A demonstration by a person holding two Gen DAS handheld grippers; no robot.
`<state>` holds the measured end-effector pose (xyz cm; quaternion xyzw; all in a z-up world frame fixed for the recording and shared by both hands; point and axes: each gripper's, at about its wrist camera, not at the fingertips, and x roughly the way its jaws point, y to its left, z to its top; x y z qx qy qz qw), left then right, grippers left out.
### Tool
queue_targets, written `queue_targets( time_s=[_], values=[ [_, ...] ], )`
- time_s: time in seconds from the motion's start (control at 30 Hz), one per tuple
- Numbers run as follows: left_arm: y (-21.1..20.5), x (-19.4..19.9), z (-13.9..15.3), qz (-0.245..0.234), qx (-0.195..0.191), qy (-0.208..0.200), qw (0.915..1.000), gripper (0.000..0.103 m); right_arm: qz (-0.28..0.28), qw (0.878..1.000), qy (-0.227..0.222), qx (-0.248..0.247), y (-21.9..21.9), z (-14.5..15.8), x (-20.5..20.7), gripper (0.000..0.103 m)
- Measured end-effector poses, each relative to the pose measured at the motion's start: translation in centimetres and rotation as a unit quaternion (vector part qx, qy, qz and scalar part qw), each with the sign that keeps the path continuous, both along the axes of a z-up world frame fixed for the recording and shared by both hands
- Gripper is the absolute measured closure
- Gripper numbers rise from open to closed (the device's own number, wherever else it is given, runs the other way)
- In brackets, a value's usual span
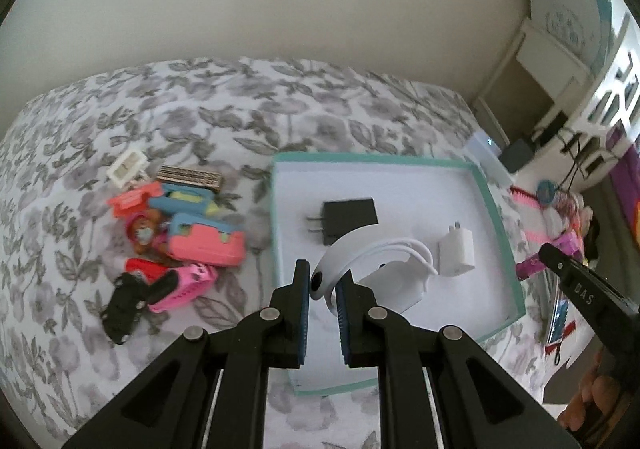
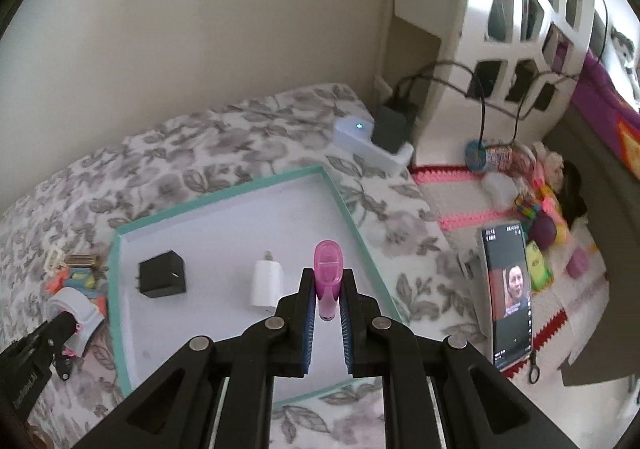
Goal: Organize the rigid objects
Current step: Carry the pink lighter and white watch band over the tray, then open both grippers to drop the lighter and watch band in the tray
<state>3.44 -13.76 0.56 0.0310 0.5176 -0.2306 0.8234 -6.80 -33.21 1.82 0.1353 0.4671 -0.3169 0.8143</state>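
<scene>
Jaws narrowly parted: left gripper (image 1: 323,281) clamps the white device (image 1: 360,257), right gripper (image 2: 328,289) pinches a pink tube (image 2: 328,269)

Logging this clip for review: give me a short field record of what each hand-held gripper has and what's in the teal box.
surface: floral bedspread
left hand-held gripper: shut on white charger with cable, over the box
right hand-held gripper: shut on pink clip-like item, over the box
teal-rimmed box: holds black adapter and white adapter, lying apart
unsorted: toy pile on the bedspread, left of the box in the left wrist view
</scene>
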Motion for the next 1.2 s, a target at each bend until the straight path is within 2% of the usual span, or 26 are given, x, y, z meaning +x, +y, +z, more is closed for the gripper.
queue_targets(
  time_s=[0.23, 0.5, 0.63, 0.73, 0.9, 1.03, 1.1, 1.2],
  values=[
    [-1.7, 0.0, -2.3, -0.014, 0.025, 0.019, 0.9994, 0.090, -0.003, 0.999, 0.043, 0.023, -0.3, -3.3, 0.1, 0.091],
    [-2.4, 0.2, -4.7, -0.019, 0.049, 0.041, 0.9978, 0.090, 0.005, 0.997, 0.068, 0.036, 0.0, -5.3, 0.6, 0.090],
    [-2.4, 0.2, -4.5, -0.018, 0.049, 0.038, 0.9979, 0.089, 0.006, 0.997, 0.069, 0.037, 0.2, -5.3, 0.7, 0.090],
    [-2.4, 0.2, -4.2, -0.019, 0.046, 0.035, 0.9981, 0.080, 0.008, 0.997, 0.068, 0.035, 0.3, -5.1, 0.8, 0.089],
    [-2.5, 0.1, -3.8, -0.021, 0.050, 0.028, 0.9981, 0.077, 0.009, 0.997, 0.075, 0.033, 0.4, -5.2, 0.9, 0.088],
    [-2.4, 0.1, -3.3, -0.017, 0.050, 0.018, 0.9984, 0.067, 0.011, 0.997, 0.074, 0.027, 0.5, -5.0, 1.0, 0.062],
    [-2.2, 0.2, -2.9, -0.013, 0.049, 0.012, 0.9986, 0.063, 0.013, 0.997, 0.072, 0.023, 0.6, -4.8, 1.1, 0.059],
    [-1.7, 0.4, -2.5, 0.000, 0.048, 0.006, 0.9988, 0.052, 0.016, 0.997, 0.070, 0.021, 0.7, -4.7, 1.2, 0.052]
  ],
)
